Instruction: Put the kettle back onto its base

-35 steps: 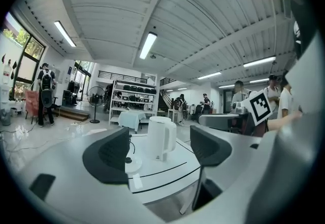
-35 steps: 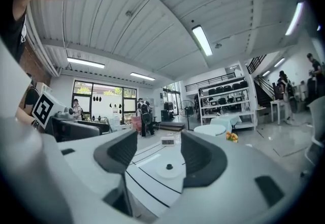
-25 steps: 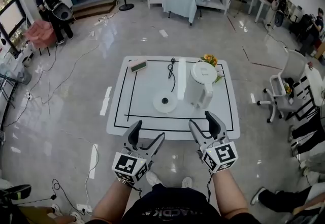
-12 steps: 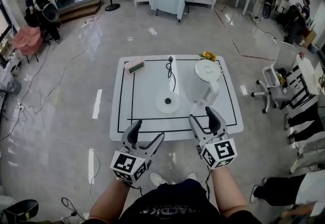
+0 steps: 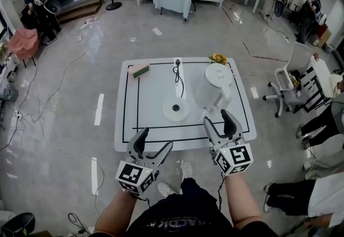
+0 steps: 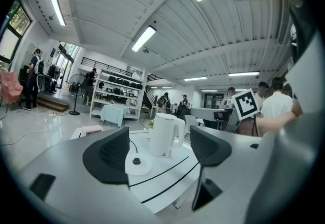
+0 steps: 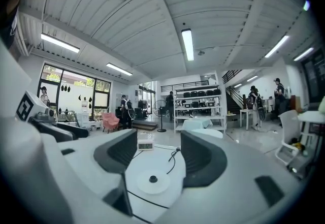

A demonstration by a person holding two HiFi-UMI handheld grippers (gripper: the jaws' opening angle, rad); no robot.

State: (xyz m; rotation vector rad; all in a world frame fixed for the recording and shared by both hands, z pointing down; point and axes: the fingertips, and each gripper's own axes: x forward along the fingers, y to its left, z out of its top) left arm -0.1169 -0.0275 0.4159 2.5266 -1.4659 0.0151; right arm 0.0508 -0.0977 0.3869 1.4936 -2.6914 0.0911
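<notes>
Glossy grey floor surrounds a white table (image 5: 148,101) marked with a black rectangular outline. Shelving and a cloth-covered table stand well beyond the white table's far edge.

At the far left corner, just inside the outline, lies a small clock (image 5: 141,71) with a pink casing.

The left gripper (image 5: 156,139) is held just short of the near edge, left of the middle, mostly over the floor. Its jaws stand wide apart with nothing between them. In the left gripper view the table's contents show in the gap, well ahead of the jaws.

Near the table's middle sits the round white base (image 5: 175,109), bare on top, with a dark stud at its centre. Its black cord (image 5: 177,77) runs from there toward the far edge.

Just right of the base stands the white kettle (image 5: 215,86), upright on the tabletop with its lid shut. It is beside the base, not on it, and its handle is turned toward the near edge.

The right gripper (image 5: 216,117) hovers over the near edge, right of the middle, close to the kettle's handle but clear of it. Its jaws are spread and hold nothing. In the right gripper view the base (image 7: 151,181) lies in the gap, further off.

At the far edge behind the kettle sits a small bunch of orange flowers (image 5: 218,58). Off the table's right edge stands a white office chair (image 5: 290,83).
</notes>
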